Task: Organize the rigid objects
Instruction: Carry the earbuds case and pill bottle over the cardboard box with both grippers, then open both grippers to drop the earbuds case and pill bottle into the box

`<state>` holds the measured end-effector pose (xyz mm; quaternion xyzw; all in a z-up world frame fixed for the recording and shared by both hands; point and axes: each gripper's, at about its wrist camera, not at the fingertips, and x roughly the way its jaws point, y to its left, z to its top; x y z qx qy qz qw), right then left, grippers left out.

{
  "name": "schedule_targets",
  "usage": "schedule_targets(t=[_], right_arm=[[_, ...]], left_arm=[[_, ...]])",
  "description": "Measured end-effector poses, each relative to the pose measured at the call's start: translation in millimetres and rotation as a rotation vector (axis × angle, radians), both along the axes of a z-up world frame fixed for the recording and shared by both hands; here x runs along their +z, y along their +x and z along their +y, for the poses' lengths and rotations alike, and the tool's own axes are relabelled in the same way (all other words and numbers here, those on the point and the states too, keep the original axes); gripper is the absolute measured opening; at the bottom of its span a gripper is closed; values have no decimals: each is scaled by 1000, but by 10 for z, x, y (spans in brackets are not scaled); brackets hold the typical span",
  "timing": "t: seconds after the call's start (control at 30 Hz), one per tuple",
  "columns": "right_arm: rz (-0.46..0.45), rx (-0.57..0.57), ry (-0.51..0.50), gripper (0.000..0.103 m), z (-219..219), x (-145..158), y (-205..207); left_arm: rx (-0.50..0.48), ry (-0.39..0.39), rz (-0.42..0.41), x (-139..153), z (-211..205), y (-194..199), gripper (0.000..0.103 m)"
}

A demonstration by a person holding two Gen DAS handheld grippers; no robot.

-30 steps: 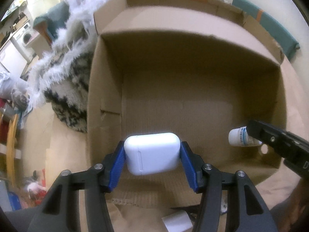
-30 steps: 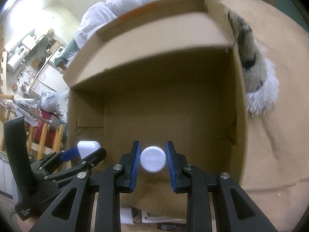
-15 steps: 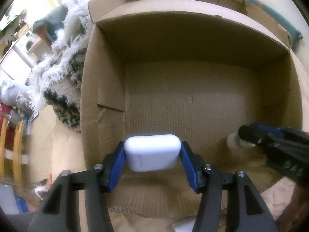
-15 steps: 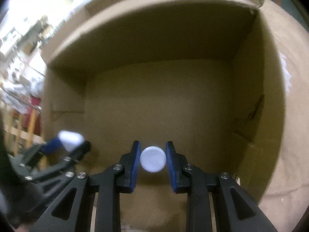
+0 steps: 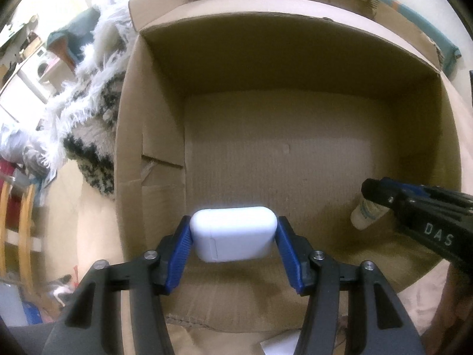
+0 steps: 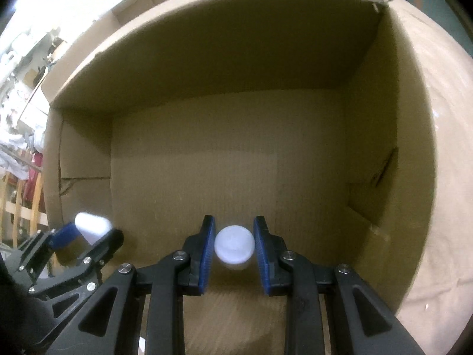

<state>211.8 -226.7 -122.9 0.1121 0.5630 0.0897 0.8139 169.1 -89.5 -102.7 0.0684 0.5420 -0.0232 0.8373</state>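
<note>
Both grippers reach down into an open cardboard box (image 5: 153, 136) (image 6: 393, 118). My left gripper (image 5: 233, 238) is shut on a white rounded case (image 5: 233, 241), its blue pads pressed on the case's two ends, near the box's left wall. My right gripper (image 6: 234, 244) is shut on a small white bottle (image 6: 234, 244), seen cap-end on. In the left wrist view the right gripper (image 5: 369, 198) enters from the right, the bottle (image 5: 365, 216) pointing down toward the box floor. In the right wrist view the left gripper (image 6: 91, 232) and its case (image 6: 92, 228) show at lower left.
The box floor (image 5: 280, 162) is bare cardboard with tall walls and raised flaps all round. A shaggy white and black rug (image 5: 88, 112) lies left of the box. White paper (image 5: 283, 346) lies on the brown surface in front of it. Wooden chair legs (image 5: 25, 230) stand far left.
Both grippers have gone deeper into the box, whose walls now fill the views. The right gripper with its bottle dropped lower. Both grips are unchanged.
</note>
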Motion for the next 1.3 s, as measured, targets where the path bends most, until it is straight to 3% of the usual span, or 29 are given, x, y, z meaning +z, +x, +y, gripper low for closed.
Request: schedule_targets(t=[0.1, 0.13, 0.17, 0.23, 0.27, 0.4, 0.93, 1.3], right_arm=[[-19, -3, 11, 38, -15, 52, -19], [-28, -10, 25, 60, -41, 84, -33], [-51, -19, 57, 70, -65, 137, -43], [-100, -20, 119, 79, -85, 254, -53], [-120, -16, 123, 81, -81, 298, -51], [-133, -10, 132, 85, -43, 334, -36], [-159, -1, 113, 86, -20, 416, -52], [-190, -16, 101, 85, -61, 605, -285]], left_arm=[[1, -5, -2, 9, 37, 19, 52], [-1, -3, 0, 14, 31, 16, 52], [-4, 1, 1, 30, 27, 17, 53], [-12, 2, -3, 64, 13, 24, 63], [-15, -3, -5, 86, -1, 20, 73], [-21, -8, -18, 152, -44, -3, 77], [1, -54, -9, 220, 59, -16, 77], [3, -33, -109, 498, 212, -189, 77]])
